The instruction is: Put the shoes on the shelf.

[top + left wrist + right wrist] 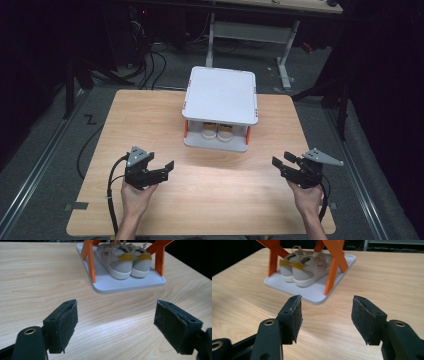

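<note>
From the high view, you have a small two-level rack (220,95) standing on the wooden table (150,115), toward its far middle. The rack has a flat grey-white top shelf and a base tray joined by orange supports. Under the top shelf, the heels of a pair of shoes (217,134) show on the base tray. Your left gripper (167,169) sits nearer to you than the rack and off to its left, well apart from it, with its jaws spread and nothing between them. Your right gripper (282,161) sits nearer to you than the rack and off to its right, also well apart, jaws likewise parted and empty. Both point roughly inward toward the rack.

In the left gripper view, your left gripper (116,322) has its two black padded jaws set wide, with bare table between them. Beyond them the rack's base tray (130,283) lies flat on the table, and the pair of shoes (123,261) stands on it side by side, heels toward you, with yellow heel tabs. Orange supports (91,260) rise at the tray's corners.

In the right gripper view, your right gripper (325,317) is also open wide and holds nothing. Ahead, the same shoes (304,266) rest on the base tray (317,293) between the orange supports (333,267), heels facing you.
</note>
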Tool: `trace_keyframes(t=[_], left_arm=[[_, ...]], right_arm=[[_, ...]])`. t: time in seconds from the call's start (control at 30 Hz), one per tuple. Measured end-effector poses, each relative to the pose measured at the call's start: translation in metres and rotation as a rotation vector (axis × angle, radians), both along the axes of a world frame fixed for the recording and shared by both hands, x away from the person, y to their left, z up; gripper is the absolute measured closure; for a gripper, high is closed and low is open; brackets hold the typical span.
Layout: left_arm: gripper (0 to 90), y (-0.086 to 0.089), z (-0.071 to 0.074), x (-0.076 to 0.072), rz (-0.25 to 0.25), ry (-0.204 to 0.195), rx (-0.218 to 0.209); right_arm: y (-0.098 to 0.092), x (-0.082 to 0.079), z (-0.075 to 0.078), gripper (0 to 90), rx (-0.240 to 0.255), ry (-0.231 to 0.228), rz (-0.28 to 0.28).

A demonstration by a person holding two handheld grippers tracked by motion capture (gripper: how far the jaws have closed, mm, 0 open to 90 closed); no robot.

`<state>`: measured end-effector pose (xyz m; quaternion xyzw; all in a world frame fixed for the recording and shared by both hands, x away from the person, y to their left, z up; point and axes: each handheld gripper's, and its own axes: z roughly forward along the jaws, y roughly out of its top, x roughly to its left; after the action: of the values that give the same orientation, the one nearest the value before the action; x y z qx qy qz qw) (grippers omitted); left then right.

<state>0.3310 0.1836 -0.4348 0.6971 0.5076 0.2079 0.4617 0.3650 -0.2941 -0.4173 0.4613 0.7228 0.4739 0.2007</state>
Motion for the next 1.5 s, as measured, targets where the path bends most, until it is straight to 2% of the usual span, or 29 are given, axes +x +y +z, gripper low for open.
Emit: trace_keyframes(t=[0.1, 0.17, 0.33, 0.43, 0.67, 0.73, 0.93, 1.03, 1.2, 1.5], left_arm=[[19.7, 0.002, -0.008, 0.002, 0.005, 0.018, 0.007], [19.7, 0.003, -0.013, 0.004, 0.016, 0.037, 0.010], [20.6, 0.004, -0.024, 0.007, 0.035, 0.057, 0.016], [20.9, 0.006, -0.029, 0.009, 0.046, 0.075, 0.035], [22.1, 0.007, -0.038, 0.015, 0.086, 0.078, 0.069], [22.3, 0.007, -0.042, 0.017, 0.096, 0.090, 0.086], [22.6, 0.007, -0.053, 0.023, 0.115, 0.108, 0.121], [22.6, 0.007, -0.057, 0.026, 0.128, 0.116, 0.142], [22.9, 0.008, -0.061, 0.030, 0.149, 0.113, 0.153], [22.9, 0.005, -0.068, 0.036, 0.158, 0.131, 0.200]], right_arm=[[-0.003, 0.001, -0.009, 42.6, -0.002, 0.019, -0.020], [-0.004, 0.002, -0.015, 43.7, 0.000, 0.051, -0.027], [-0.003, 0.007, -0.030, 43.7, -0.041, 0.090, -0.029], [-0.003, 0.010, -0.037, 43.5, -0.061, 0.091, -0.046], [-0.002, 0.018, -0.052, 43.0, -0.112, 0.104, -0.064], [-0.003, 0.021, -0.057, 43.0, -0.111, 0.116, -0.069], [-0.001, 0.028, -0.065, 42.2, -0.160, 0.133, -0.079], [-0.001, 0.031, -0.070, 41.8, -0.165, 0.142, -0.088], [0.000, 0.035, -0.074, 41.4, -0.189, 0.148, -0.099], [0.000, 0.040, -0.083, 39.9, -0.225, 0.160, -0.111]])
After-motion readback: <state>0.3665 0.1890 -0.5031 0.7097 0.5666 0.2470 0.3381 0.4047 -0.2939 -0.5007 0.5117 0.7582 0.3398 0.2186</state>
